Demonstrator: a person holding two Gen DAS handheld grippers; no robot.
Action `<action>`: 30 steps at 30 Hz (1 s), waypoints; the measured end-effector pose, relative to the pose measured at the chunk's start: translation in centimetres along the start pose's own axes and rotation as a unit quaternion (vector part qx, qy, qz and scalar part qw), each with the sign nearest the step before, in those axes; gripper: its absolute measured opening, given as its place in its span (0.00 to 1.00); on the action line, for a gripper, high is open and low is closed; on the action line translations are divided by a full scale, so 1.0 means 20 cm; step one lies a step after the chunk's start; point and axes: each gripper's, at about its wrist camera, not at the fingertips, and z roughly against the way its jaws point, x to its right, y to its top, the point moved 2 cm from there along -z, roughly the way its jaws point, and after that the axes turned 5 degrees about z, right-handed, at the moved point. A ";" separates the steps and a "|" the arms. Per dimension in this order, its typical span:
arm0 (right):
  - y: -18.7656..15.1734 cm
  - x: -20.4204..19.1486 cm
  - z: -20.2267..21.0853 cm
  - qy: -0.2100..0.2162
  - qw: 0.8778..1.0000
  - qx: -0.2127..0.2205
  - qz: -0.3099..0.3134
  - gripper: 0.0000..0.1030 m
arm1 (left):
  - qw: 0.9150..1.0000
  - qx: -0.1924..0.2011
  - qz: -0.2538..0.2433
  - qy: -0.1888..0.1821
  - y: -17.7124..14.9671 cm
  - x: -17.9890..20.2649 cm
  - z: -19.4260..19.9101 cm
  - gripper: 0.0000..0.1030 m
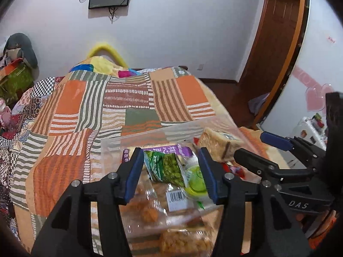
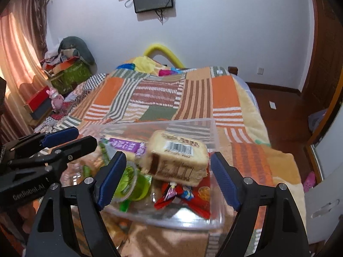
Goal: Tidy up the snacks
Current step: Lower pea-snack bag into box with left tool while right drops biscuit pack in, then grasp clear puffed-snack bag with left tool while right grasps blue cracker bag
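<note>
- Your left gripper hangs over the clear plastic snack tub on the patchwork bedspread, fingers spread, gripping nothing.
- Between them: a green pea packet, its lower end blurred behind a barcode label.
- Your right gripper is spread wide too, framing the wrapped sponge cake.
- Green jelly cup and red wrapper lie half hidden under that cake.
</note>
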 end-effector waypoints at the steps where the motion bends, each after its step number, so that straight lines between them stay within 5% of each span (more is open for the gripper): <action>1: -0.01 -0.01 0.04 0.002 1.000 0.004 0.002 0.77 | 1.000 0.004 0.000 -0.001 -0.01 0.00 0.05 0.53; 15: -0.32 -0.23 0.29 0.029 0.998 -0.005 0.052 0.84 | 1.000 -0.010 -0.012 0.025 -0.42 -0.10 0.45 0.71; 30: -0.61 -0.38 0.02 0.110 0.986 -0.121 0.010 0.87 | 0.996 -0.061 0.052 0.044 -0.85 -0.26 0.44 0.82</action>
